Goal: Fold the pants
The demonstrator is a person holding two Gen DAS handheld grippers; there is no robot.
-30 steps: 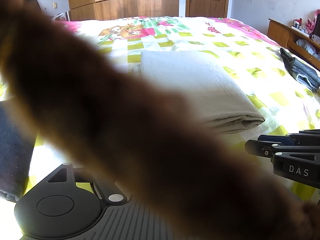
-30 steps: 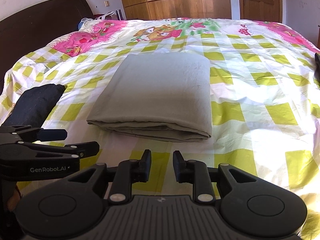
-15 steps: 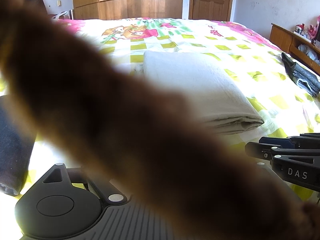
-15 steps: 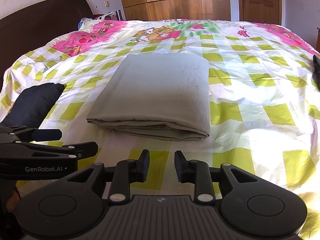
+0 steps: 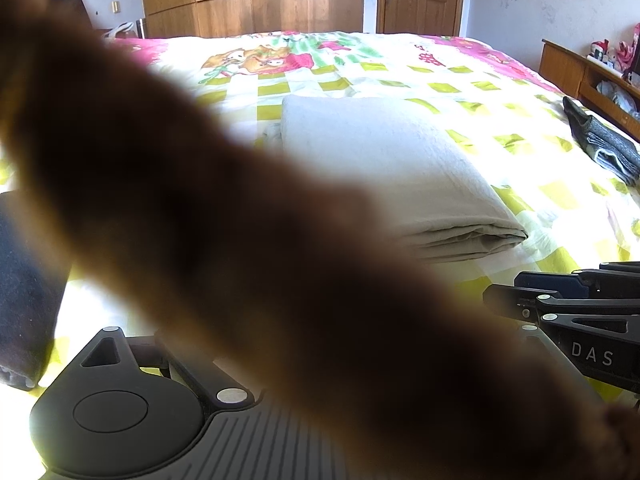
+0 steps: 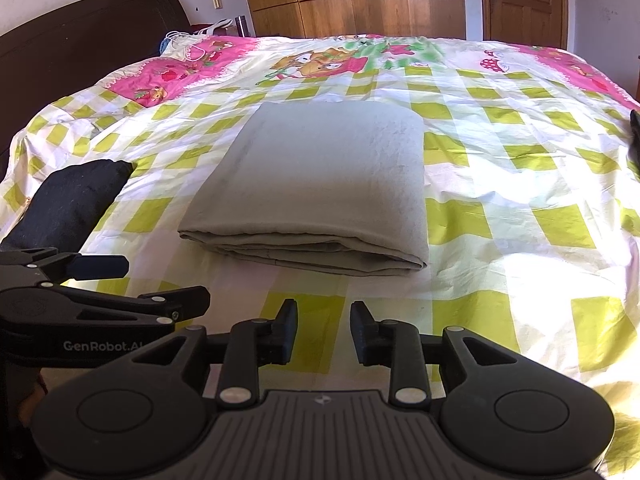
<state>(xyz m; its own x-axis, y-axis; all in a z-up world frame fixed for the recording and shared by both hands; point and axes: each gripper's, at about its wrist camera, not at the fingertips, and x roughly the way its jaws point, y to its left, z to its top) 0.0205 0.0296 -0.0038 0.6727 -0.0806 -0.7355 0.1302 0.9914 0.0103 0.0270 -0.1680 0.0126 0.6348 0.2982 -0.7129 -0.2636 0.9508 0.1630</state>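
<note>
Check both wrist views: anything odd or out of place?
Yes: a blurred brown shape very close to the lens blocks much of the left wrist view and hides the left claw's tips; what it is can't be told. The folded grey pants lie flat and square on the bedspread.

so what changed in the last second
The left gripper has just been opening its jaws wider, with nothing seen between them. The right gripper, open and empty, the folded grey pants and the brown blur across the left camera stayed put.
</note>
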